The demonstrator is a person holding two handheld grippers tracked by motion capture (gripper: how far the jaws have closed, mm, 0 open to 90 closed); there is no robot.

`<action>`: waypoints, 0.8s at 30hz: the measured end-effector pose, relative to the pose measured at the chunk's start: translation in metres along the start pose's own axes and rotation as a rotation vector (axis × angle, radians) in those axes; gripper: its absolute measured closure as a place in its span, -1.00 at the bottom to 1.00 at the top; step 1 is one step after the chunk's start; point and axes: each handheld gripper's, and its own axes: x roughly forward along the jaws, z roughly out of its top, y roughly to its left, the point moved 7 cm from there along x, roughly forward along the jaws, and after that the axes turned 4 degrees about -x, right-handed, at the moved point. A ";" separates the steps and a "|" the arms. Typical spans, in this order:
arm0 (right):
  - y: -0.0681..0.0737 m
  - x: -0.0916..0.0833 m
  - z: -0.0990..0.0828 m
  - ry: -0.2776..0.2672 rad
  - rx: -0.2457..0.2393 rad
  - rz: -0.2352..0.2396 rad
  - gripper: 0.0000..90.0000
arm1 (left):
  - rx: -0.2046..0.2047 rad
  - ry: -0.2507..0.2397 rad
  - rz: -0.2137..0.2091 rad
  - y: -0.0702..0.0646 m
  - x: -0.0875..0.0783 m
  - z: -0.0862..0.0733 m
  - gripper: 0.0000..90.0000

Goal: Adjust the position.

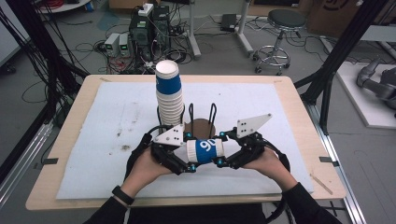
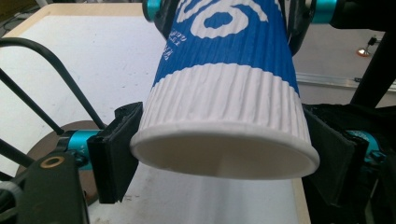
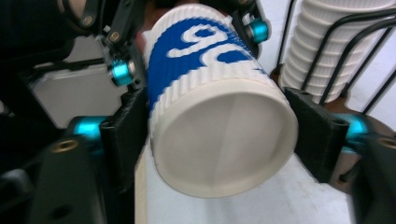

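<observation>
A: Paper cup [image 1: 204,151], high view: one, lying on its side in the air above the white mat [image 1: 116,135], long axis running straight between the left gripper [image 1: 189,156] and right gripper [image 1: 223,151].

B: And the rest?

A: One tall cup stack [image 1: 169,91] in the wire rack [image 1: 201,116] just behind.

B: Left gripper view?

A: Rim end [image 2: 224,156] toward the camera, both pads pressing its sides.

B: Right gripper view?

A: Base [image 3: 224,142] facing the camera, pinched by both jaws. Each hand looks equally near.
</observation>
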 end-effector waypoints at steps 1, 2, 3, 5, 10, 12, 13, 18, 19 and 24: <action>0.000 0.000 -0.001 -0.009 0.001 0.010 -0.37 | -0.009 -0.024 0.000 0.000 -0.001 0.001 -0.59; -0.001 -0.001 -0.001 -0.021 0.009 0.018 -0.37 | -0.021 -0.051 0.000 0.001 -0.001 0.002 -0.62; -0.002 -0.002 -0.001 -0.038 0.014 0.028 -0.36 | -0.031 -0.075 -0.001 0.002 -0.002 0.003 -0.64; -0.002 -0.003 0.000 -0.076 0.028 0.038 -0.34 | -0.070 -0.146 -0.007 0.002 -0.002 0.004 -0.67; -0.004 -0.009 0.004 -0.163 0.050 0.052 -0.33 | -0.154 -0.305 -0.057 0.005 -0.007 0.007 -0.74; -0.004 -0.010 0.005 -0.192 0.063 0.056 -0.33 | -0.183 -0.329 -0.076 0.006 -0.008 0.006 -0.75; -0.005 -0.012 0.005 -0.211 0.064 0.060 -0.32 | -0.192 -0.333 -0.082 0.006 -0.007 0.005 -0.75; -0.004 -0.016 0.007 -0.257 0.069 0.080 -0.32 | -0.196 -0.345 -0.111 0.005 -0.006 0.006 -0.71; -0.004 -0.015 0.007 -0.250 0.059 0.077 -0.32 | -0.190 -0.350 -0.108 0.004 -0.007 0.006 -0.66; -0.003 -0.013 0.004 -0.212 0.056 0.092 -0.32 | -0.161 -0.291 -0.113 0.004 -0.011 0.009 -0.57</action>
